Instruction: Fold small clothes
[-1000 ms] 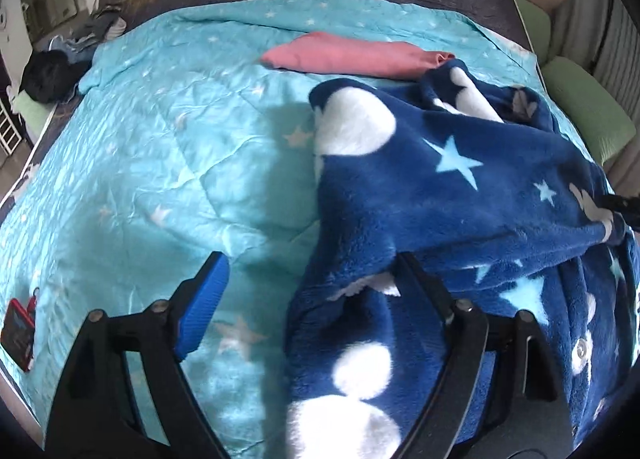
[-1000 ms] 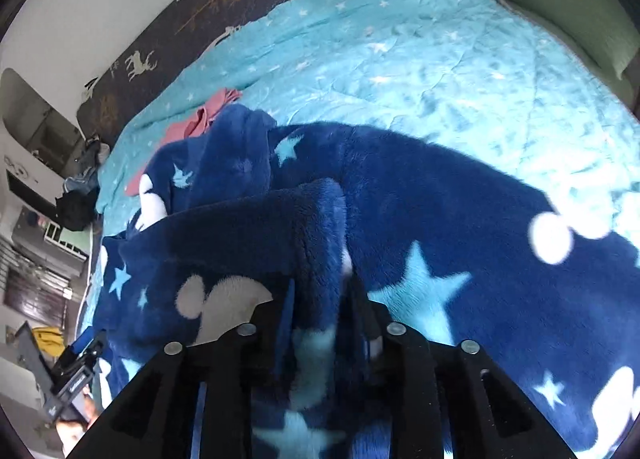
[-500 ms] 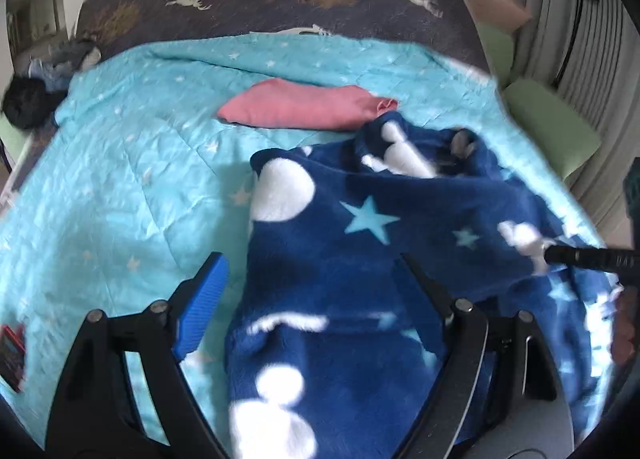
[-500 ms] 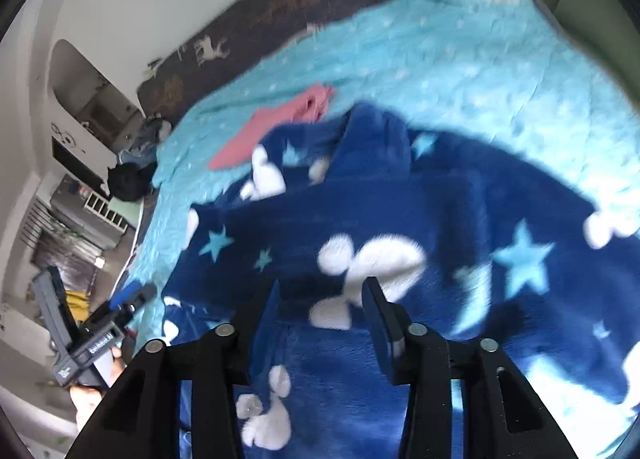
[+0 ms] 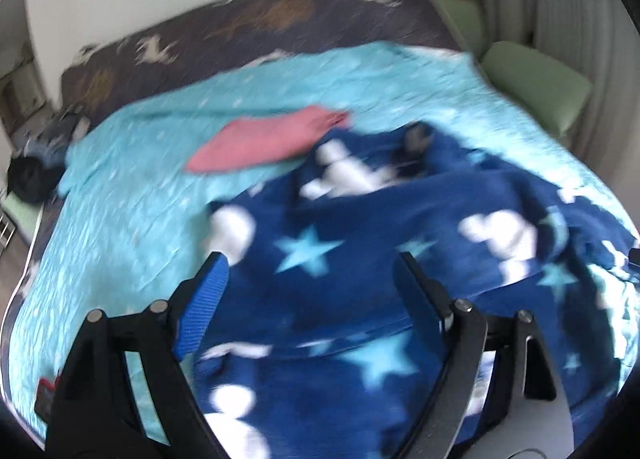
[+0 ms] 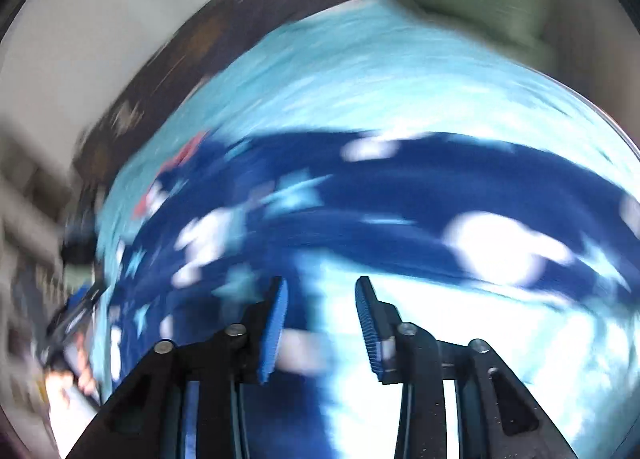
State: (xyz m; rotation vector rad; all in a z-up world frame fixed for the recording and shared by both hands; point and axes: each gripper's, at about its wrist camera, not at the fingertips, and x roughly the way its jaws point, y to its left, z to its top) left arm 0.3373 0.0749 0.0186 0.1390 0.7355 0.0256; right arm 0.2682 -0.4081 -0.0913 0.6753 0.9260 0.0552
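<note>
A dark blue fleece garment [image 5: 380, 251] with white patches and light blue stars lies spread on the turquoise bedspread [image 5: 132, 195]. It also shows in the blurred right wrist view [image 6: 380, 195]. My left gripper [image 5: 310, 271] is open wide above the garment's near edge, holding nothing. My right gripper [image 6: 322, 295] is open and empty, its jaws apart above the garment's near part. A folded pink garment [image 5: 264, 139] lies further back on the bed.
A dark headboard cover with deer [image 5: 256, 23] runs along the back. Green cushions [image 5: 536, 83] lie at the right of the bed. Dark clothes [image 5: 32, 175] sit at the left edge. A small red and black object [image 5: 46, 399] lies at the near left corner.
My right gripper let go of the blue garment and opened, then swung away fast. My left gripper lifted and drew back, staying open. The garment now lies flatter.
</note>
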